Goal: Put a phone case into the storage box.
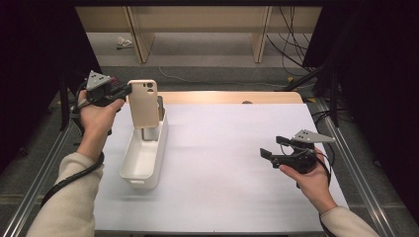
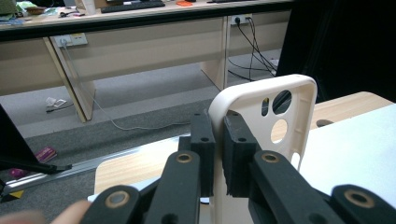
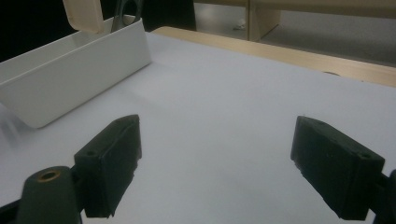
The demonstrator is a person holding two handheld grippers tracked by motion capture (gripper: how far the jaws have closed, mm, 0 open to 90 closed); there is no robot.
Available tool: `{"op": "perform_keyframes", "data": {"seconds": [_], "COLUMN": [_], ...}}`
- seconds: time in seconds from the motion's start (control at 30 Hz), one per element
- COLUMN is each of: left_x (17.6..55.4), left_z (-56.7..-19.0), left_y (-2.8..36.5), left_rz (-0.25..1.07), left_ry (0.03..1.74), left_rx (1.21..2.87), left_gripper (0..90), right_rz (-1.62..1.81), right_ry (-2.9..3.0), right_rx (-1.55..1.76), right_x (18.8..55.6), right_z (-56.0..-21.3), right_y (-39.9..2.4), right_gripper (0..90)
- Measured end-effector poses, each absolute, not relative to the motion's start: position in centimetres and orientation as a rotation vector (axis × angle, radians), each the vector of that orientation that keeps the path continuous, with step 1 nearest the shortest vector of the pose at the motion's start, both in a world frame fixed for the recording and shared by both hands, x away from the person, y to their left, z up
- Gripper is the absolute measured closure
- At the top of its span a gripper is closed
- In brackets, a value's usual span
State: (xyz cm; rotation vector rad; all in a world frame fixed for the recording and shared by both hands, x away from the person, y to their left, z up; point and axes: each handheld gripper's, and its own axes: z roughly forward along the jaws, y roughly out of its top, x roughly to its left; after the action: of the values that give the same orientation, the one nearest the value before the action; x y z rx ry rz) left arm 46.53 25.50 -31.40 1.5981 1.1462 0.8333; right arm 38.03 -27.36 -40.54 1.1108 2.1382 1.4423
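Overhead, a white worktop [image 1: 237,163] carries a long white bin [image 1: 141,158] near its left edge, the bin's far end toward the far-left corner. No brand, label or lettering can be read on anything in view.

Inside the bin's far end stands a dark upright object [image 1: 160,106], too hidden to identify; the near part of the bin looks bare. From the right gripper view the same bin [image 3: 70,70] sits at the upper left, with the dark object [image 3: 125,14] rising behind its wall.

Above the bin's far end a cream phone case [image 1: 144,102] hangs upright, its camera cutouts uppermost and its lower end dipping into the bin. The left gripper [image 1: 126,90] reaches in level from the left edge of the worktop and is clamped on the case's upper left edge. In the left gripper view the two black pads [image 2: 203,140] pinch the case's rim [image 2: 261,107] between them, one on each face.

Smallest in the scene, the right gripper [image 1: 271,150] is held over the worktop near its right edge, well apart from bin and case. Its jaws stand wide apart with nothing between them, bare white worktop [image 3: 219,140] showing in the gap.
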Motion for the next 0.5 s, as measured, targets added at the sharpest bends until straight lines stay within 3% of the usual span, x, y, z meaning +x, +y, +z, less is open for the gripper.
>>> {"op": "perform_keyframes", "data": {"seconds": [0.5], "left_x": [47.55], "left_z": [-32.18], "left_y": [25.83], "left_rz": [0.836], "left_ry": [1.167], "left_rx": [1.618], "left_gripper": [83.9], "right_rz": [1.442], "right_ry": [2.137], "right_rx": [1.112], "right_x": [38.05], "right_z": [-40.56], "right_y": [-27.38], "right_gripper": [17.1]}}
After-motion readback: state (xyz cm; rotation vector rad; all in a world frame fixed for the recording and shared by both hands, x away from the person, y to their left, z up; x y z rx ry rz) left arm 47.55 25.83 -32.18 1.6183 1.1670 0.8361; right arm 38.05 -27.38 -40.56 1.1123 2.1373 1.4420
